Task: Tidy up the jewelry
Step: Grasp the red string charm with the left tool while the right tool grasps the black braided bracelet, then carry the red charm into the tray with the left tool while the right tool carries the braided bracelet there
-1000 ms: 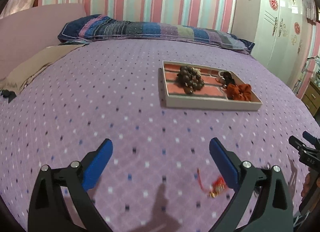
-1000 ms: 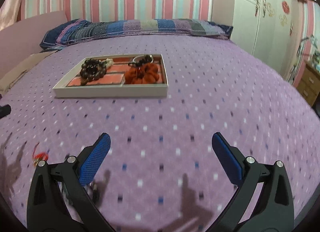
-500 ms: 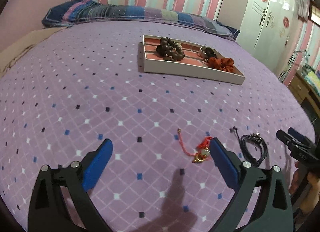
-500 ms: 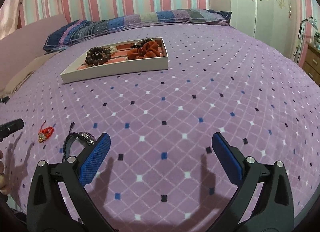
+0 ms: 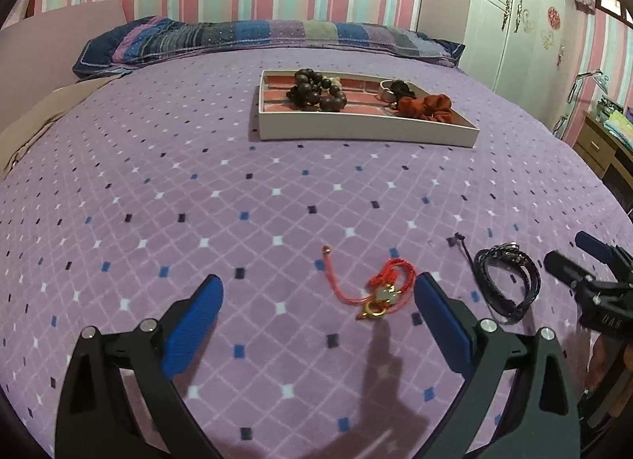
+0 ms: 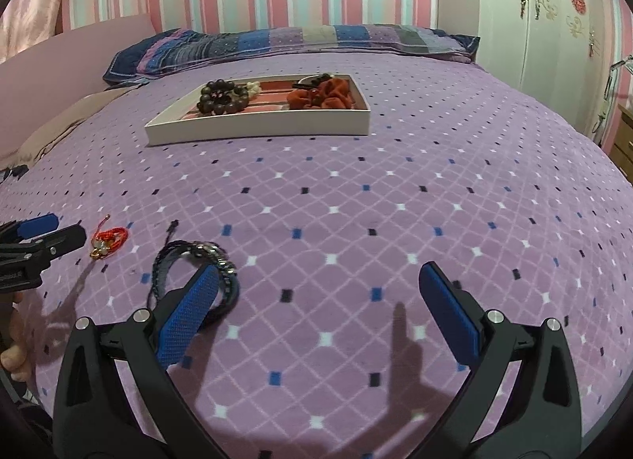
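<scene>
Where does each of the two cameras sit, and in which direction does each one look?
Left wrist view: sits on the left gripper, looks along its open fingers across the bed at the red cord charm; the right gripper shows at the right edge.
Right wrist view: sits on the right gripper, looks the same way, its left finger over the black braided bracelet; the left gripper shows at the left edge.
Shared: both pieces, the white tray, the striped pillow.

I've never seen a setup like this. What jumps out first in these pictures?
Two open grippers with blue pads, left and right, hover low over a purple diamond-patterned bedspread. Just ahead of them lie a red cord charm and a black braided bracelet. Farther back sits a white tray holding dark beads and an orange scrunchie.
</scene>
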Tool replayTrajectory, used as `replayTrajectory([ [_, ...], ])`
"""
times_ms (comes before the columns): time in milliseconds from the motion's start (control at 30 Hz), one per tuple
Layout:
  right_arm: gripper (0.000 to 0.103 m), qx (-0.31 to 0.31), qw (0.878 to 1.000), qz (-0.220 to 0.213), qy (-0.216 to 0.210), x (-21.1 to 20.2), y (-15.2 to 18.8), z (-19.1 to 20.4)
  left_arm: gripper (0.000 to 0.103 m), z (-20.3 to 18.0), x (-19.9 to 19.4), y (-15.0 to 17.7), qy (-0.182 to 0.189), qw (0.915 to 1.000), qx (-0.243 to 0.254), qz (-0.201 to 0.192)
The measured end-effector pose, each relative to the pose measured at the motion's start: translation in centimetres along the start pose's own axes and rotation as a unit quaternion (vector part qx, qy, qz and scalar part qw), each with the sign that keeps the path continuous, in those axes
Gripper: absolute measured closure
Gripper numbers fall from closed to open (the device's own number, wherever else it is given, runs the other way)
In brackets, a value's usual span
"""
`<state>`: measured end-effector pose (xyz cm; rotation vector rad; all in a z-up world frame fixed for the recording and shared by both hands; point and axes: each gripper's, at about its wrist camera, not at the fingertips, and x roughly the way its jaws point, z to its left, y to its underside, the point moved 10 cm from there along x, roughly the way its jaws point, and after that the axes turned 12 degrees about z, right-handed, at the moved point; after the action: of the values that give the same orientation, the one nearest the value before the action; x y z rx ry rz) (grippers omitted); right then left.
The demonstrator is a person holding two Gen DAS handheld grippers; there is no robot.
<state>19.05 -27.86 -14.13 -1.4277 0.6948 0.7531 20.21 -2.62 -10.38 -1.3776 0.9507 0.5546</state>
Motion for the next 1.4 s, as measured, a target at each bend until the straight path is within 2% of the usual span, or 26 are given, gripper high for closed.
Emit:
replayTrajectory([
  [233, 0.005, -0.014, 1.000, 0.017, 0.014, 1.6, 0.6, 0.6, 0.008, -0.4, 3.1, 0.2, -0.005, 0.9994, 0.007, 0.034],
  [333, 0.005, -0.013, 1.000, 0.019, 0.016, 1.9, 0.7, 0.6, 0.008, -0.5, 3.4, 0.1, -0.012, 0.9994, 0.010, 0.032],
  [467, 0.012, -0.016, 0.999, 0.024, 0.017, 2.2, 0.8, 0.9, 0.010, -0.6, 3.6, -0.1, -0.020, 0.9994, 0.012, 0.027],
  [633, 0.018, -0.015, 0.999, 0.026, 0.014, 2.4, 0.9, 1.0, 0.021, -0.9, 3.5, -0.1, -0.020, 0.9994, 0.017, 0.021],
  [700, 0.022, -0.016, 0.999, 0.026, 0.011, 2.4, 0.9, 1.2, 0.029, -1.1, 3.3, -0.1, -0.020, 0.9994, 0.021, 0.018],
  [800, 0.029, -0.020, 0.999, 0.023, 0.010, 2.4, 0.9, 1.6, 0.036, -1.4, 3.3, 0.0, -0.021, 0.9993, 0.027, 0.015],
  [900, 0.041, -0.025, 0.999, 0.019, 0.005, 2.4, 0.9, 2.1, 0.043, -1.6, 3.2, -0.1, -0.021, 0.9993, 0.028, 0.013],
  [1133, 0.069, -0.040, 0.999, 0.015, -0.012, 2.2, 0.9, 3.2, 0.052, -1.9, 3.2, -0.2, -0.016, 0.9993, 0.033, 0.012],
  [1267, 0.086, -0.048, 0.999, 0.014, -0.022, 2.1, 0.9, 3.9, 0.062, -2.1, 3.2, -0.3, -0.012, 0.9993, 0.035, 0.010],
  [1333, 0.091, -0.053, 0.998, 0.014, -0.026, 2.1, 1.0, 4.2, 0.066, -2.3, 3.2, -0.3, -0.010, 0.9992, 0.039, 0.010],
  [1400, 0.091, -0.055, 0.998, 0.013, -0.024, 2.1, 0.9, 4.3, 0.073, -2.5, 3.2, -0.3, -0.010, 0.9990, 0.043, 0.009],
])
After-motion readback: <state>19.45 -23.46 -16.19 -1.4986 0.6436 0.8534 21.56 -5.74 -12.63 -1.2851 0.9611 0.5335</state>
